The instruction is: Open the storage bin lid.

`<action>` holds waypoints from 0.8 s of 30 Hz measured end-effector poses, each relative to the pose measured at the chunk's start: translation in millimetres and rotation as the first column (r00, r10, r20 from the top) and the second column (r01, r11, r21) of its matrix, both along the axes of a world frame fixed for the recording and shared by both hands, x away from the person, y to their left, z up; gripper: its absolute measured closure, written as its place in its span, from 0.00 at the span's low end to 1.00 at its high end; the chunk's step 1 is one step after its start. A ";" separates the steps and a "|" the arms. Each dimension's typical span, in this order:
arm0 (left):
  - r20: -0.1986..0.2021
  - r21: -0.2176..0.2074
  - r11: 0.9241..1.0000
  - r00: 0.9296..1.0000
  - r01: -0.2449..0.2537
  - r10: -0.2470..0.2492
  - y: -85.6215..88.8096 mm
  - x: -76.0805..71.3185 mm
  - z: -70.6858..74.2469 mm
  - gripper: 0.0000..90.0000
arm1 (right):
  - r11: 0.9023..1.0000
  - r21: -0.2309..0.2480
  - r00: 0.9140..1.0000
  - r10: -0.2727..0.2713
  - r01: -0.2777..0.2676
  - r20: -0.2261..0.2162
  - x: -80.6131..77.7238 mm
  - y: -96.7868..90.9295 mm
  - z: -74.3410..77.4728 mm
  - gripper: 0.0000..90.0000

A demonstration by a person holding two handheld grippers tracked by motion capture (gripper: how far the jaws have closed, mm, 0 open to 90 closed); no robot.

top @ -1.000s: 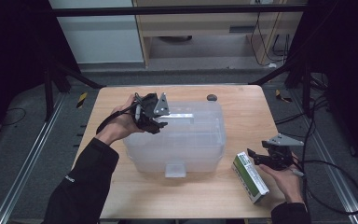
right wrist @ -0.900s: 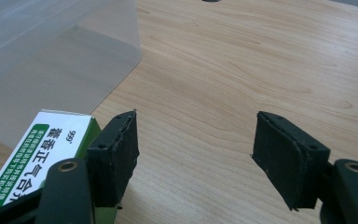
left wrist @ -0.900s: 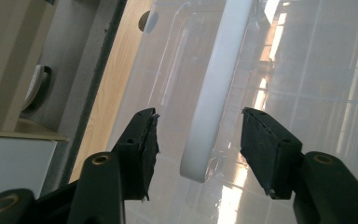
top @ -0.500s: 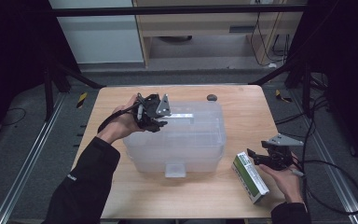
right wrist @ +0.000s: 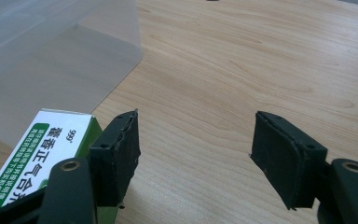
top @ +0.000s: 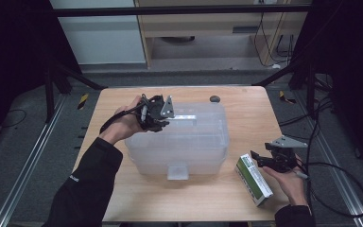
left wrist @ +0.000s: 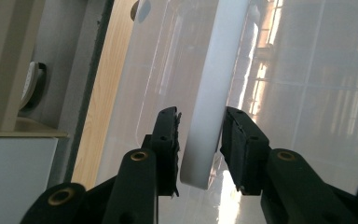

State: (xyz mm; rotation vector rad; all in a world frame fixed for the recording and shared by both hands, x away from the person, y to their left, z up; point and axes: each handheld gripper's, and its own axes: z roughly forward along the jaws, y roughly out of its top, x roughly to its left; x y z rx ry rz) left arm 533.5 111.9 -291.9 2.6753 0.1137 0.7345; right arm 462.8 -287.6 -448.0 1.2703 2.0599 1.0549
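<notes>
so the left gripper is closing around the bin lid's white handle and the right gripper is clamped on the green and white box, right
Not quite. The right gripper is open with nothing between its jaws; the green and white box lies beside it, as the right gripper view shows. The left gripper has indeed been closing around the white handle.

L gripper (left wrist: 200,140): jaws have just been closing round the white handle (left wrist: 212,93) on the bin lid (top: 189,130), near its back-left corner. One pad looks to touch; the other's a hair off.
</notes>
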 end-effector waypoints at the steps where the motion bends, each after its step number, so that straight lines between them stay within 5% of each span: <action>1: 0.001 0.003 1.000 1.000 0.002 -0.002 -0.6 0.1 0.2 0.74 | 1.000 0.000 1.000 0.000 0.000 0.000 0.0 0.0 0.0 0.36; 14: 0.017 0.047 0.998 0.999 0.036 -0.037 -7.6 -1.4 2.9 0.80 | 1.000 0.010 1.000 0.005 -0.005 0.014 -1.2 -0.4 4.4 0.40; 24: 0.033 0.056 0.998 0.998 0.042 -0.044 -7.9 -3.0 3.3 0.81 | 0.998 0.045 0.997 0.048 -0.050 0.054 -8.8 9.2 25.2 0.49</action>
